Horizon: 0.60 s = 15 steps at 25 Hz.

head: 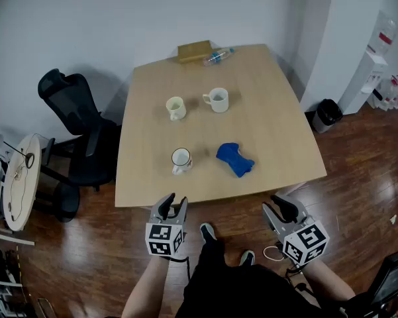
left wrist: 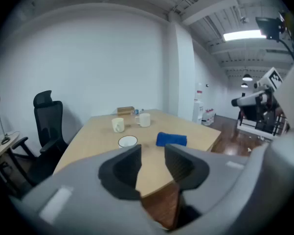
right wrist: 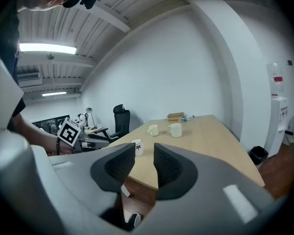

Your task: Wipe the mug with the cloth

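Floor [head: 357,164]: dark wood boards round the table; the widest bare stretch lies at the right of the head view, and a narrower strip runs between the table's near edge and the person.
Table [head: 271,111]: pale wood, filling the middle of the frame. Its near edge runs straight across just above both grippers. Its right half and near left corner are bare.
Office chair [head: 79,121]: black, at the left of the frame, close against the table's left edge.
Waste bin [head: 328,114]: black, on the floor off the table's right edge, beside a white column.
Left gripper [head: 171,201]: lower centre-left, short of the near table edge. Its jaws stand apart with only air between them, and they look across at the near mug and the cloth.
Right gripper [head: 277,206]: lower right, over the floor just off the table's near right corner. Its jaws are parted by a narrower gap and hold nothing.
Cardboard box [head: 195,51]: at the far table edge, top centre.
Cloth [head: 235,158]: blue and bunched, lying right of centre on the near half of the table, apart from every mug.
Near mug [head: 181,159]: white with a dark rim, upright, left of the cloth, with bare table between them.
White mug [head: 218,100]: upright at mid-table, handle to the left.
Cream mug [head: 175,108]: upright, just left of the white mug, not touching it.
Bottle [head: 218,57]: clear, lying on its side against the box's right end.
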{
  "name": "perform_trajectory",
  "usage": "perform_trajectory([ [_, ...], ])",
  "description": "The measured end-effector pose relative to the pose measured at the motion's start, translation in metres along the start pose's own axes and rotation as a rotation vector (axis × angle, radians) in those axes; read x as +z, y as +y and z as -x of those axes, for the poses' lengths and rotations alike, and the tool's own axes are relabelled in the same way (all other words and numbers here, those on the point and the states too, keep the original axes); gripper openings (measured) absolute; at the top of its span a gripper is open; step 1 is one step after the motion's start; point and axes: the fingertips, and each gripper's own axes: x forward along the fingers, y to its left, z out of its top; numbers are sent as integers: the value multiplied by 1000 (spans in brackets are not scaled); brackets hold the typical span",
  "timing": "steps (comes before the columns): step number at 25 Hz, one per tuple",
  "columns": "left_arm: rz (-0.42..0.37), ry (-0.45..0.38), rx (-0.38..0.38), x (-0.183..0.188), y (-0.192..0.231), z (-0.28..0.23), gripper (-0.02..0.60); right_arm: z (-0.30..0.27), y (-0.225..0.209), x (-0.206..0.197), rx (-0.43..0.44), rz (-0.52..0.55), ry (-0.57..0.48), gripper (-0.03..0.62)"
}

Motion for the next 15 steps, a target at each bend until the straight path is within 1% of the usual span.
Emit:
perform_trajectory([
  [3,-48,78,30,-20,43,-34,151,-32,0,13,-11,10,8,122],
  [5,-78,131,31,-33,68,-57,190,-57,-1,24,-17,10,17,123],
  [8,-82,185,-13,-48,92,-90,204,-92,-6,42,-42,-3,29,123],
  [11,-71,214,-80,-55,104,-113,216,-122,-8,56,-72,-31,43,122],
  [15,-126,225,-139,-65,115,-135,216,-152,-3,64,-77,-31,70,117],
])
